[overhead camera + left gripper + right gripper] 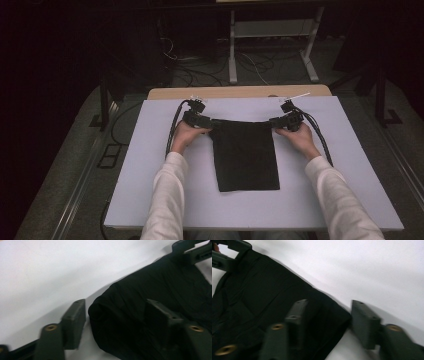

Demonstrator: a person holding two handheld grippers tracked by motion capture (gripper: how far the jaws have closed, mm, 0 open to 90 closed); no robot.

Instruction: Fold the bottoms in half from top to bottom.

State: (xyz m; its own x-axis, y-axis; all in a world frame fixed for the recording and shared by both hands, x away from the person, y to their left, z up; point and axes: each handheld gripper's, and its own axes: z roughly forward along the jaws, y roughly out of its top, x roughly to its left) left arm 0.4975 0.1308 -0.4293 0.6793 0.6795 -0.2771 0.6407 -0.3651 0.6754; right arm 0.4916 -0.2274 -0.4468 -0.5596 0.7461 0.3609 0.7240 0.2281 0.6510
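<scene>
Release step: left gripper and right gripper both spread, letting go the black cloth's far corners on the white board. Next: back off clear.

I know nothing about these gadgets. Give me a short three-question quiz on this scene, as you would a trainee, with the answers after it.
1. True or false: the black cloth lies flat on the white table board.
2. Where is the left gripper? A) at the cloth's far left corner B) at the cloth's near edge C) off the table
3. How do the right gripper's jaws stand?

Key
1. True; it lies spread out flat, its long side running away from the person.
2. A; the right gripper is at the far right corner.
3. Open: its own view shows the cloth corner between the jaws, with a gap to one pad.
</scene>
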